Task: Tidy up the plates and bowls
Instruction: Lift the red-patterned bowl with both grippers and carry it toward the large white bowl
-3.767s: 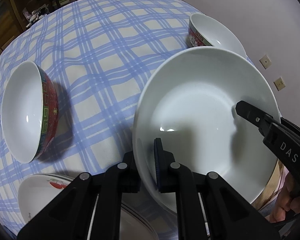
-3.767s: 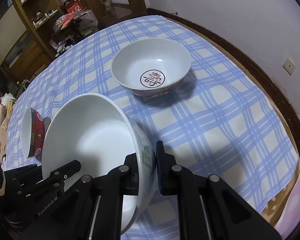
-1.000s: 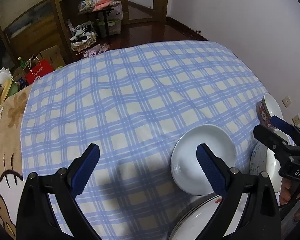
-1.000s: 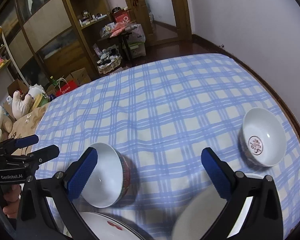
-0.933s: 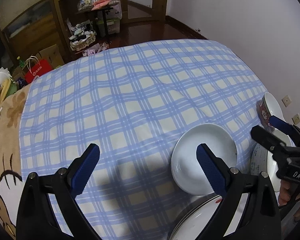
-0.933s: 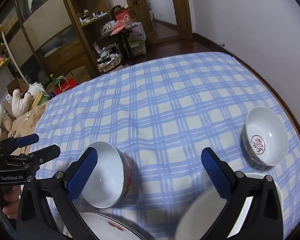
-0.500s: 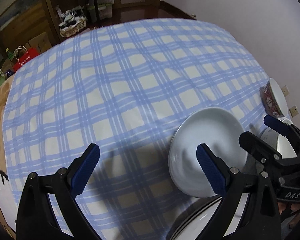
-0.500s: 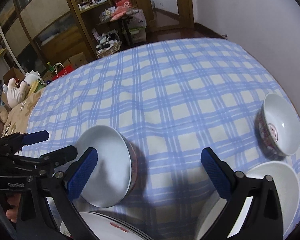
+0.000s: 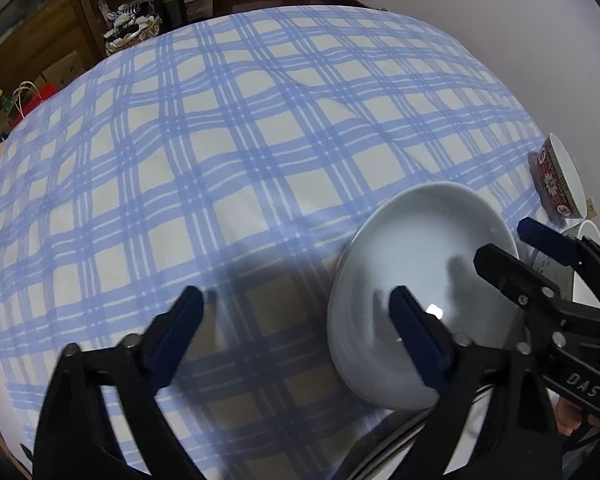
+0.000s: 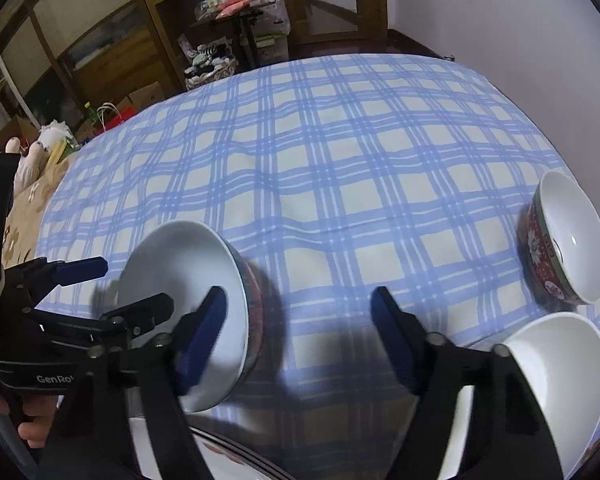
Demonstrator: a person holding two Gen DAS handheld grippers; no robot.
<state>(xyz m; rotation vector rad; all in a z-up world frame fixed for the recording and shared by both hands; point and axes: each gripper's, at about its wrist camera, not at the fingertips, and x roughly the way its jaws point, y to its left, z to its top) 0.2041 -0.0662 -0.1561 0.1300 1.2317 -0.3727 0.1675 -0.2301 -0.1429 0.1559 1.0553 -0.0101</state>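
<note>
1. The cloth (image 9: 260, 168) is checked in blue and cream.
2. The near bowl (image 10: 188, 312) is white inside, red-patterned outside.
3. The far bowl (image 10: 560, 240) is red with white flowers.
4. The gripper pads (image 10: 200, 332) are blue.

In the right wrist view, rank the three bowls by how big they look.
1. White bowl with a red patterned outside near the left claw, largest, but nearest the lens.
2. Plain white bowl at lower right and red floral bowl at the right edge look similar; fisheye distortion leaves their order unsure.
</note>
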